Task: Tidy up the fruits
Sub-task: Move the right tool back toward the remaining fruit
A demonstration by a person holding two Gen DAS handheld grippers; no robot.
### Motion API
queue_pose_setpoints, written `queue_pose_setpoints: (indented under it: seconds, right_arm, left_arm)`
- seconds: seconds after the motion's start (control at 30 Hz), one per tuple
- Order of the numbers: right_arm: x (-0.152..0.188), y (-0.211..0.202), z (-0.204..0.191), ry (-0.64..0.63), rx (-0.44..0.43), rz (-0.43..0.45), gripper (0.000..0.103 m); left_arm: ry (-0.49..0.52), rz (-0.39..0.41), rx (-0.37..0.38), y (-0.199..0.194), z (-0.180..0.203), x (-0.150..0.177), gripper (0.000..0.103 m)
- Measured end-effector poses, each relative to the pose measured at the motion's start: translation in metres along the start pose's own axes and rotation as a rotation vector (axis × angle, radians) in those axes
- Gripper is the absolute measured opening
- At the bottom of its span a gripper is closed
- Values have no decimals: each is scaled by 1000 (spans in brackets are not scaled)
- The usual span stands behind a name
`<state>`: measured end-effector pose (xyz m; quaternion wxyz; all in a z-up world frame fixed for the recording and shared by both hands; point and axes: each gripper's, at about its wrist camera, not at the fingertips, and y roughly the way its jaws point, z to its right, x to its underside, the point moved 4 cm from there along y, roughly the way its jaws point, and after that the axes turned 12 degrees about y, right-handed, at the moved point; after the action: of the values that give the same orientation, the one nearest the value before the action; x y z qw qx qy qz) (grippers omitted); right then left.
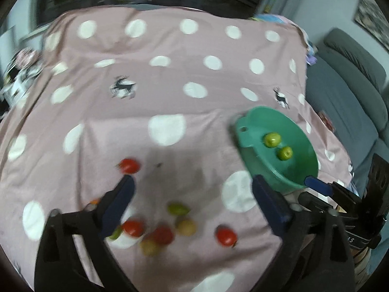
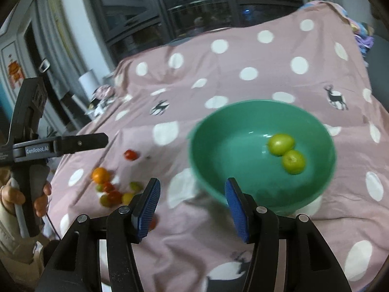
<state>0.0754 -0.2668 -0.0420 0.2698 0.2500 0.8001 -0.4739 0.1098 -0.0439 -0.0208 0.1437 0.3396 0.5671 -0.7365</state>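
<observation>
A green bowl (image 1: 252, 131) stands on the pink dotted cloth and holds two green fruits (image 1: 272, 140) (image 1: 285, 153). My left gripper (image 1: 193, 178) hangs open and wide over the cloth with nothing between its fingers. Below it lie several loose fruits: red tomatoes (image 1: 130, 165) (image 1: 226, 236), a green one (image 1: 177, 208) and a yellowish one (image 1: 186, 226). In the right wrist view my right gripper (image 2: 192, 185) is open and empty, just in front of the bowl (image 2: 206, 126), where both green fruits (image 2: 280, 143) show. An orange (image 2: 100, 174) lies left by the fruit cluster (image 2: 114, 194).
A grey sofa (image 1: 352, 85) runs along the cloth's right edge. Clutter (image 1: 24, 68) sits at the far left corner, and dark windows (image 2: 194, 12) stand behind. A hand (image 2: 14, 197) holds the left tool's handle at the left edge of the right wrist view.
</observation>
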Motion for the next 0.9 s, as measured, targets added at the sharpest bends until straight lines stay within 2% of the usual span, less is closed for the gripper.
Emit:
queue_pose_setpoints:
  seconds: [0.17,0.43,0.57,0.9]
  right_arm:
    - [15,6,-27,-58,-33,-47,56]
    - [35,14,-58,-118,-50,-104,56]
    - [44,18,-72,-144,-55,-128,56]
    - [61,30,-91,-191,-48,-189,56]
  left_arm:
    - [-82,24,-43,-30,-29,30,102]
    - [-154,-2,-84,-49,-58,76,102]
    - [-136,8,-101,-52,-60,85,102]
    - [-45,-14,-63,-42,-46,104,102]
